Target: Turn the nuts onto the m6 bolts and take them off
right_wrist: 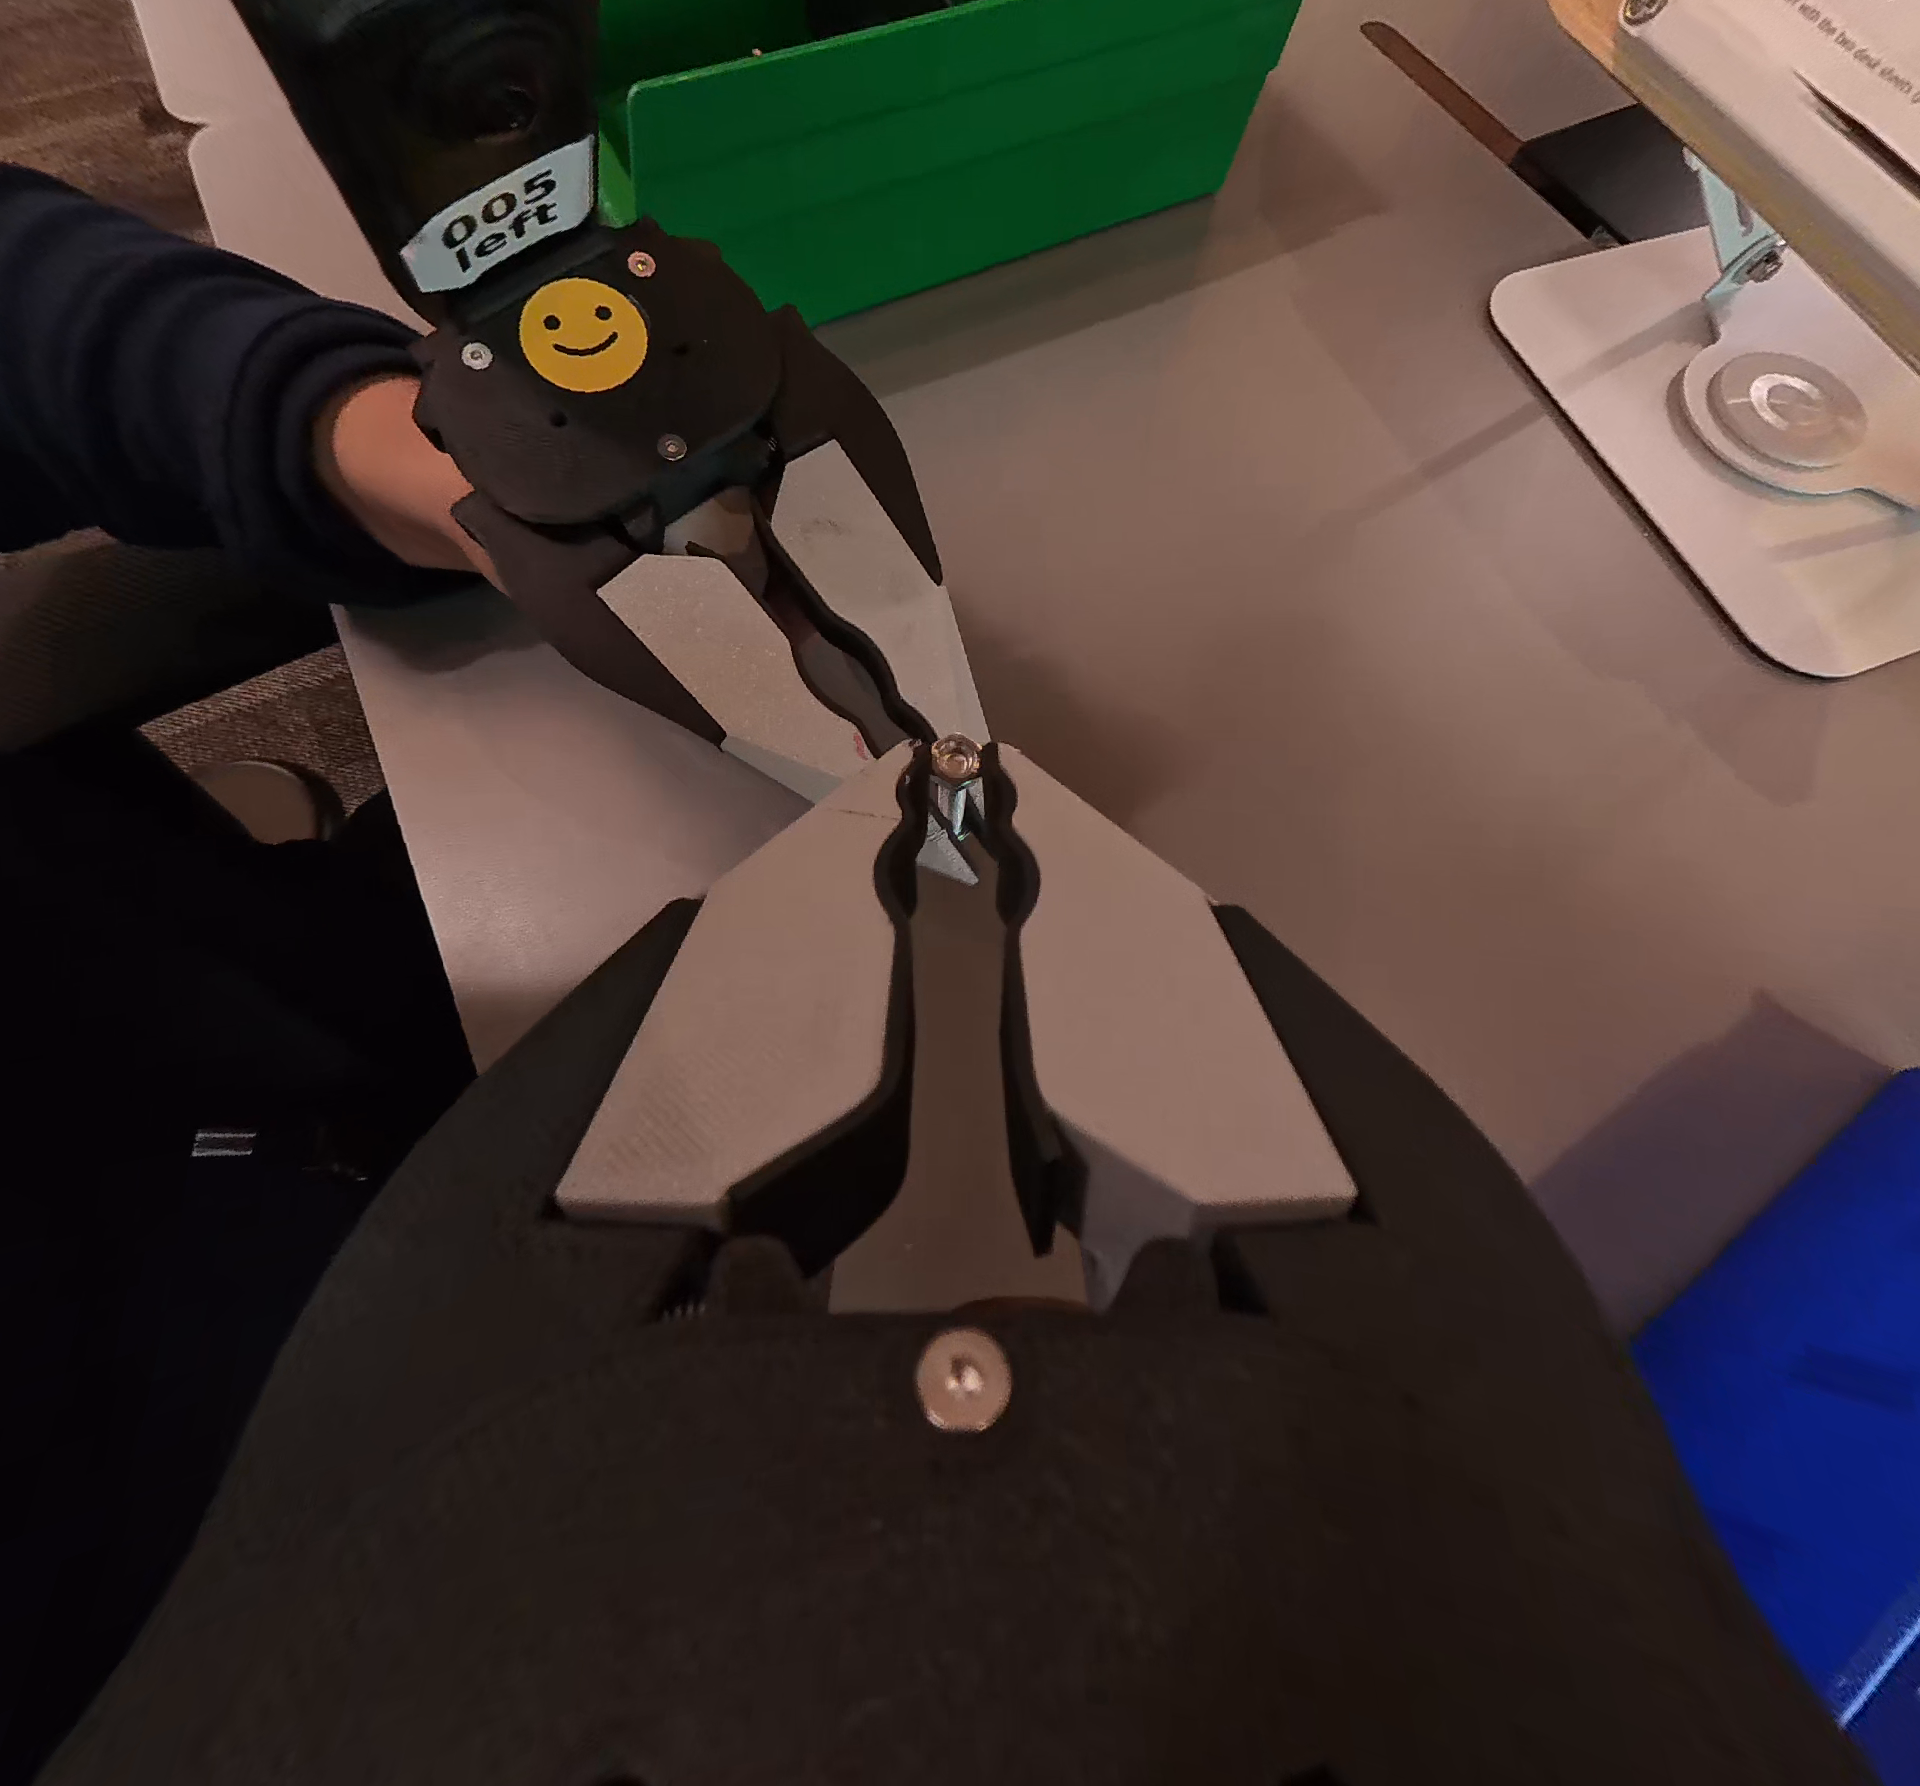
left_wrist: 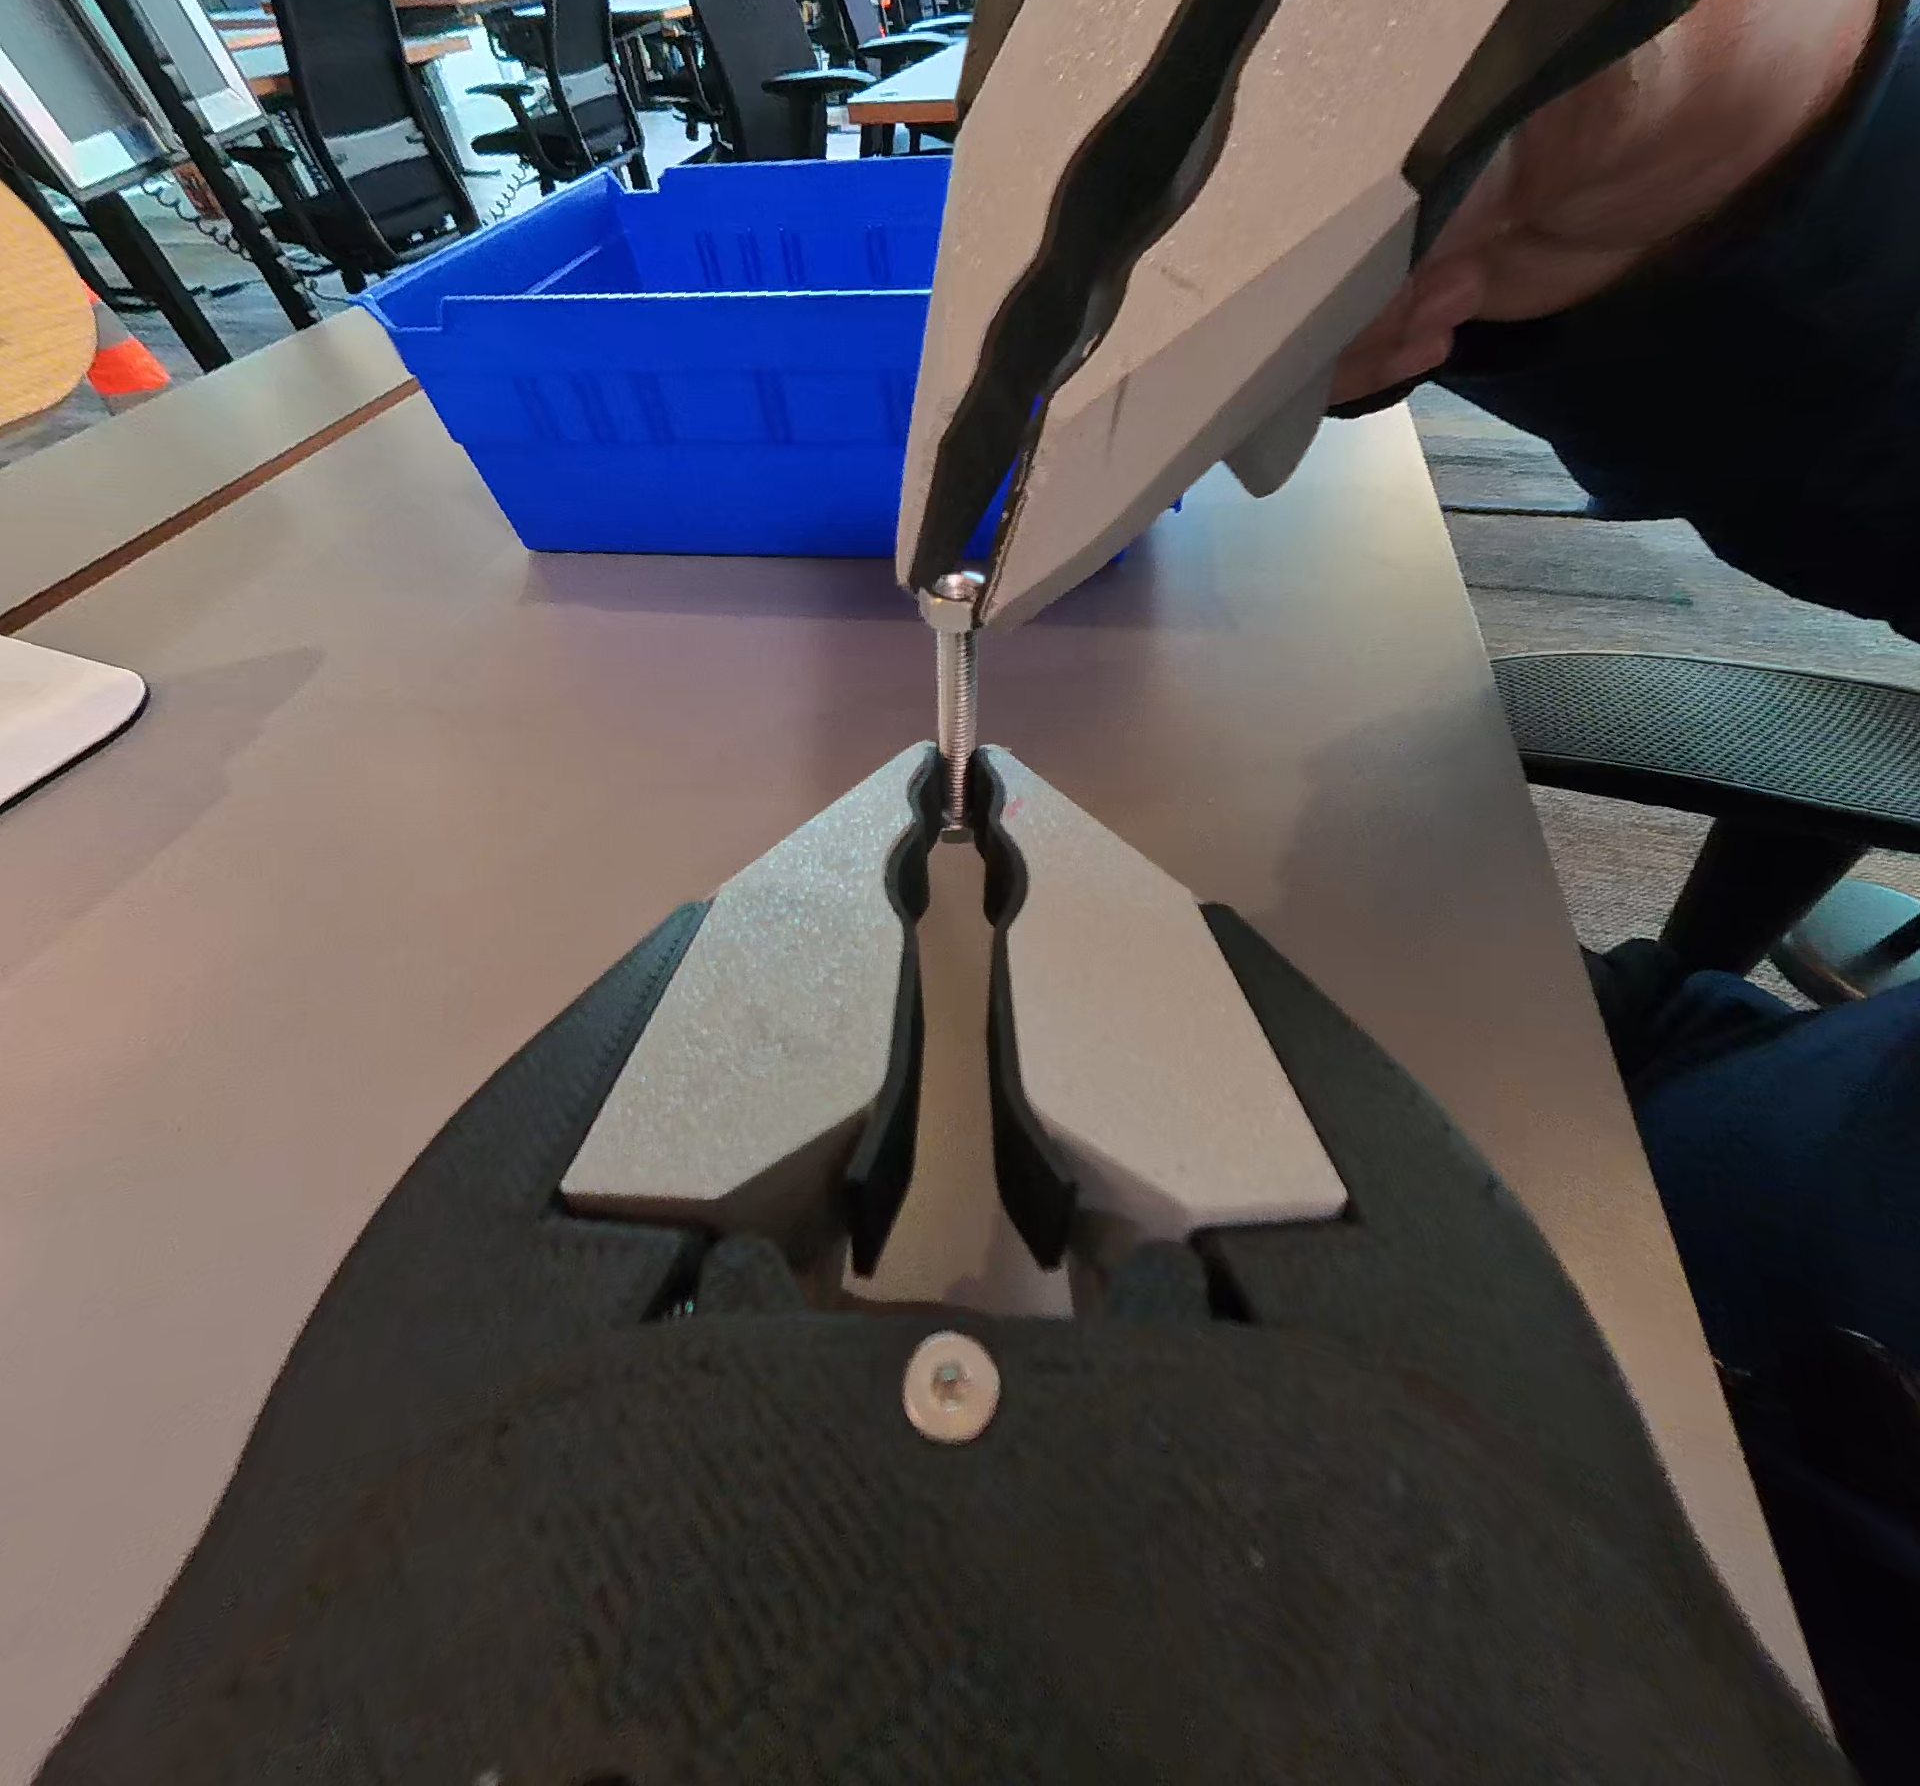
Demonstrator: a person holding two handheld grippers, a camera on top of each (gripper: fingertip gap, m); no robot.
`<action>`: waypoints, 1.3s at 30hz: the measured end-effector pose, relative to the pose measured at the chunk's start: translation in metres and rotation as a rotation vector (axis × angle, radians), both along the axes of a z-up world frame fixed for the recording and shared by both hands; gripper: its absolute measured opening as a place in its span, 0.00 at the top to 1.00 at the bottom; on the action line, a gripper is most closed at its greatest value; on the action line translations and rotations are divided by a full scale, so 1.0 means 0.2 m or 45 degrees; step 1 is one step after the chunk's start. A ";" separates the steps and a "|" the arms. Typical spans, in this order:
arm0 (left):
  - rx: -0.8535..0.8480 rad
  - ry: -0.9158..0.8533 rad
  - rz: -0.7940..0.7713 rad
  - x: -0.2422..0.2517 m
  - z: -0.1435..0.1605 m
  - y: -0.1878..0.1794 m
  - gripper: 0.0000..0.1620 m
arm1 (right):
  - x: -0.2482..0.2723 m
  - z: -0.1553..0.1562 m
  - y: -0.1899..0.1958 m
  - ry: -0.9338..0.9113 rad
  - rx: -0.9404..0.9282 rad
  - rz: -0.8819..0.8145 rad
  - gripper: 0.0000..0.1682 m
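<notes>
A silver M6 bolt (left_wrist: 954, 697) stands upright above the grey table (left_wrist: 416, 801). My left gripper (left_wrist: 956, 780) is shut on the bolt's lower shank, and a small hex end shows just behind its tips. My right gripper (left_wrist: 954, 595) comes down from the upper right and is shut on the hex nut (left_wrist: 950, 606) at the bolt's top end. In the right wrist view I see the nut (right_wrist: 954, 757) end-on between my right gripper's tips (right_wrist: 956, 772). The left gripper (right_wrist: 920, 737), which bears a yellow smiley sticker, meets it from the upper left.
A blue bin (left_wrist: 665, 406) stands behind the bolt, and its corner shows in the right wrist view (right_wrist: 1818, 1424). A green divided bin (right_wrist: 935, 126) sits at the far side. A stand with a white base (right_wrist: 1714, 489) holds a printed sheet. The table edge (left_wrist: 1538, 801) and a chair are on the right. The gap from one gripper's tips to the other's is roughly 4 cm.
</notes>
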State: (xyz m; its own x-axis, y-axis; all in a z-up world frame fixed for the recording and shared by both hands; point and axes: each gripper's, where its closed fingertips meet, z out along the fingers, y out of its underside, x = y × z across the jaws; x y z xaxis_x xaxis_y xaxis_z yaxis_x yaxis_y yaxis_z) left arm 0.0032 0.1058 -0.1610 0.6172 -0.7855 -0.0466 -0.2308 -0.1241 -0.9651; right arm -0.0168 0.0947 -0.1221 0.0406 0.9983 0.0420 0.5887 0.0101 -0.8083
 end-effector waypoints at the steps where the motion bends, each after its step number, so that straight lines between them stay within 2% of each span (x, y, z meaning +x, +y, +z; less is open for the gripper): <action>1: -0.004 -0.010 -0.002 0.00 0.00 0.00 0.98 | 0.00 0.00 0.00 0.005 0.001 0.001 0.96; 5: -0.023 -0.055 -0.011 -0.01 0.02 0.00 0.98 | 0.01 0.04 0.00 0.051 -0.008 0.003 0.87; 10: -0.042 -0.149 -0.071 0.01 0.05 -0.02 0.98 | 0.05 0.09 0.03 0.181 0.000 0.004 0.89; 17: -0.040 -0.172 -0.113 0.02 0.06 -0.04 0.98 | 0.06 0.12 -0.02 0.404 -0.155 0.109 0.89; 22: -0.034 -0.182 -0.167 0.05 0.07 -0.07 0.98 | 0.05 0.09 -0.01 0.403 -0.173 0.140 0.91; 31: -0.064 -0.217 -0.327 0.10 0.08 -0.16 0.98 | 0.10 0.16 -0.13 0.484 -0.180 0.416 0.93; 39: -0.047 -0.207 -0.408 0.12 0.08 -0.20 0.98 | 0.10 0.11 -0.18 0.436 -0.182 0.477 0.92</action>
State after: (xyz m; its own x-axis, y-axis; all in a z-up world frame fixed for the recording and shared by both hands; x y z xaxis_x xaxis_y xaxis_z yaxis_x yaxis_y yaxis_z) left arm 0.0278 0.0657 -0.1450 0.3366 -0.9395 0.0640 -0.1077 -0.1060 -0.9885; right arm 0.0029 0.0589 -0.1002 -0.3324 0.9419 -0.0488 0.2679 0.0447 -0.9624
